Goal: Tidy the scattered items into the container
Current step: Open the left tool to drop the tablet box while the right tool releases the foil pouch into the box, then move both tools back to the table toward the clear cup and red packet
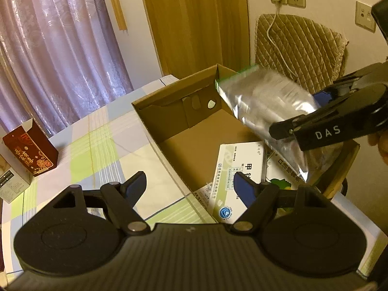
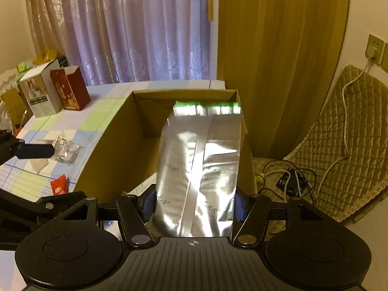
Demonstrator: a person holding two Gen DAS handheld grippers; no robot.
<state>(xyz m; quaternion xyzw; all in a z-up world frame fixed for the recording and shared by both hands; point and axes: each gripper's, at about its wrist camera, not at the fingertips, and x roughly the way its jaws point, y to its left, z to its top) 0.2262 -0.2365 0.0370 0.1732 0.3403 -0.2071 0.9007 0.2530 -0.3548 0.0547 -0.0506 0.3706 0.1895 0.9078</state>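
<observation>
The right gripper (image 2: 195, 205) is clamped on the lower end of a silver foil pouch (image 2: 198, 169), its blue pads pressing in from both sides so the pouch stands out ahead with its green-striped seal farthest from the fingers. Held by its tail this way, the pouch hangs over the open cardboard box (image 2: 121, 131), seemingly so that it can be let down inside rather than dropped on the rim. In the left wrist view the pouch (image 1: 264, 101) is tilted above the box (image 1: 155, 126), clear of its floor, where a white medicine carton (image 1: 238, 169) and other printed packs already lie.

The left gripper (image 1: 191, 186) is spread wide and holds nothing; it hovers at the box's near edge, apparently waiting its turn. Out on the checked surface (image 2: 101, 109) a small clear packet (image 2: 66, 150) and a red packet (image 2: 59, 185) remain loose, with a dark red box (image 2: 71, 92) and a white box (image 2: 41, 94) standing farther back.
</observation>
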